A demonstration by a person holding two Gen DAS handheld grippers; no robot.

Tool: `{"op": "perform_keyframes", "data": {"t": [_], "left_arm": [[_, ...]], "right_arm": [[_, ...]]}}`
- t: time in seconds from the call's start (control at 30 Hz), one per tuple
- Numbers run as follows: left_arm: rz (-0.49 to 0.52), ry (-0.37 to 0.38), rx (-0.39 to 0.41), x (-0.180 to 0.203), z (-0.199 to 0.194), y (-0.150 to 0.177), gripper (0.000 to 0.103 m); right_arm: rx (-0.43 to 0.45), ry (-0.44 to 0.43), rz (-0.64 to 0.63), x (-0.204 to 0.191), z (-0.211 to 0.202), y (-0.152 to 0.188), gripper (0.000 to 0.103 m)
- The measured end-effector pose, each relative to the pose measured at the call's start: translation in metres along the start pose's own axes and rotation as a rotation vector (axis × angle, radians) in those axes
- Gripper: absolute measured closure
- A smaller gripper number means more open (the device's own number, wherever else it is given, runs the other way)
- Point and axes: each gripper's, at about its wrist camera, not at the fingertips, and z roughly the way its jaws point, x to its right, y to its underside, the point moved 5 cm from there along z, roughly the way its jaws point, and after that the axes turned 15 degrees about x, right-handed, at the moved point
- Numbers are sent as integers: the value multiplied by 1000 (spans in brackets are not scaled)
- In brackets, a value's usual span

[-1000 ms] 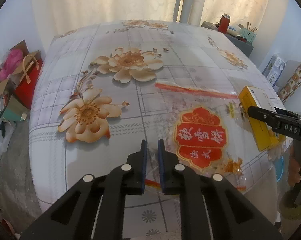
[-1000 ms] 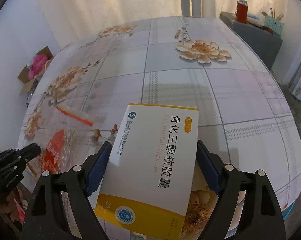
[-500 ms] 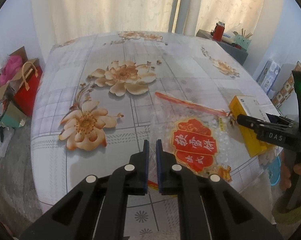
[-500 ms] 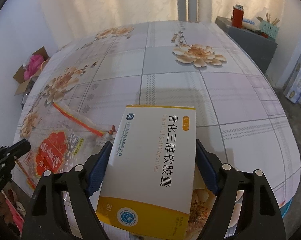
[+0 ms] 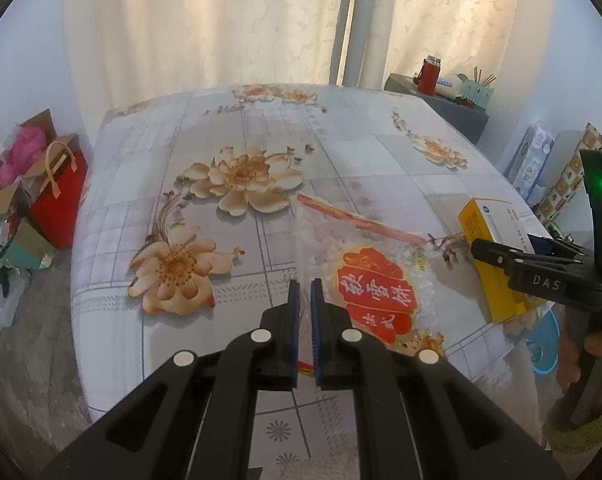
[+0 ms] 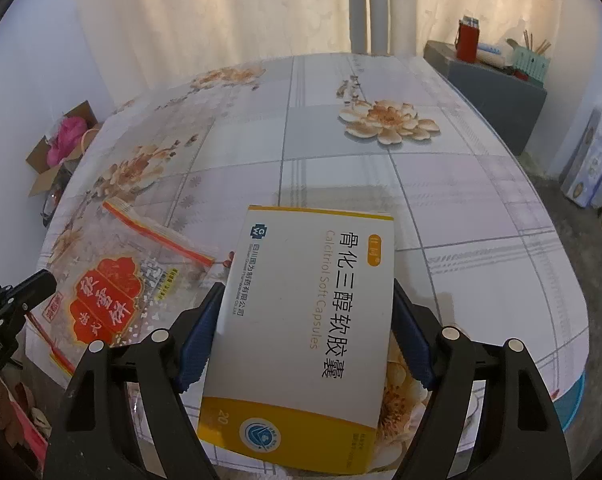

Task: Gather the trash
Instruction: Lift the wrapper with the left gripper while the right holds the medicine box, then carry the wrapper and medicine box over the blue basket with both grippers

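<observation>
your left tongs [image 5: 305,300] are pinched on the near edge of the clear bag [image 5: 365,264], which stretches away across the surface [image 5: 341,140]. your right tongs [image 6: 305,312] clamp the pill box [image 6: 309,300], just right of the bag's mouth, its long axis pointing away from you.

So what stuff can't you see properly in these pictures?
- Left wrist view: the near edge of the clear snack bag is hidden behind the left gripper.
- Right wrist view: the medicine box covers the tablecloth under it, and its bottom corner is cut off by the picture's edge.
- Both views: the blue tub below the table edge is mostly hidden, so I can't tell what's inside.
</observation>
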Motion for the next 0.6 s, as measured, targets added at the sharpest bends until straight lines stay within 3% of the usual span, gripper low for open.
{"op": "perform_keyframes", "data": {"t": [0.6], "left_arm": [[26,7,78,7,-26,-15,99]], "right_arm": [[52,-5,3,-1,-26,-8,30]]}}
